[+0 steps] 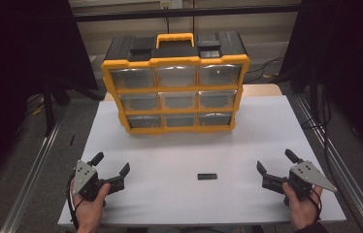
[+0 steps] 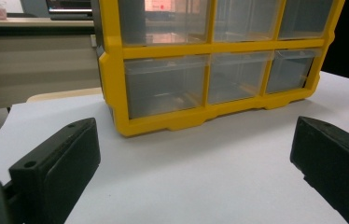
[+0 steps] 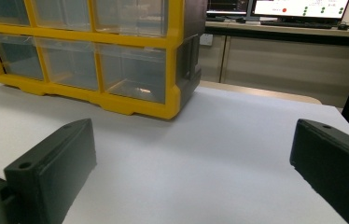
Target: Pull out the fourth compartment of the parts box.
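A yellow and black drawer cabinet (image 1: 175,87) with clear drawers stands upright at the back of the white table (image 1: 247,141); all its drawers look closed. It also appears ahead of the jaws as the cabinet (image 2: 210,70) and the cabinet (image 3: 84,56). A small black block (image 1: 207,176) lies flat near the table's front, between the two hands. My left gripper (image 1: 111,163) rests at the front left, open and holding nothing. My right gripper (image 1: 275,161) sits at the front right, open too, right of the block. The left gripper (image 2: 191,163) and right gripper (image 3: 191,163) jaws stand wide apart.
Metal rails (image 1: 34,170) run along both sides of the table. Dark curtains hang left and right. A desk with monitors (image 3: 298,9) lies beyond the table. Bare white surface spans between the cabinet and the hands.
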### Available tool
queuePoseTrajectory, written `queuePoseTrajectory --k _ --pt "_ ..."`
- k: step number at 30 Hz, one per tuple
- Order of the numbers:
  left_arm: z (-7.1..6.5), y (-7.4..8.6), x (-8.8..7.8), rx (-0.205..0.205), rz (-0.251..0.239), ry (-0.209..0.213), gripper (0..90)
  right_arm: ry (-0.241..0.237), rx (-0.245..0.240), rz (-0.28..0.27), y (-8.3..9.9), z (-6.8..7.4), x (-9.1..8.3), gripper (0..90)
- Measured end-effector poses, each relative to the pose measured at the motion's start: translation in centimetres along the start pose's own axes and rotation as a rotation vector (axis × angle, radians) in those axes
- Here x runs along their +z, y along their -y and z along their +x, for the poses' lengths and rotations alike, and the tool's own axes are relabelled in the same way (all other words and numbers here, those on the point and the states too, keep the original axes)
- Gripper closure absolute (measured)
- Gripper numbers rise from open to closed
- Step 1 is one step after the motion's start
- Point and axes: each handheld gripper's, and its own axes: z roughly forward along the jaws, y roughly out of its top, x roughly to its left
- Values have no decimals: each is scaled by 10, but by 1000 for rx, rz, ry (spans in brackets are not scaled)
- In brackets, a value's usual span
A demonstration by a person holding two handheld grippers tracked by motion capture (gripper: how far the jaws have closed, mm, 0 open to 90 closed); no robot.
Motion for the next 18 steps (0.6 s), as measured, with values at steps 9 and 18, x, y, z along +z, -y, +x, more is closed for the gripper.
queuePoseTrajectory --k 9,18 --pt "1 -1 2 -8 3 -2 15 4 -2 -5 1 0 0 0" --pt "0 -3 5 -22 -2 -1 16 -25 9 -5 2 2 1 0"
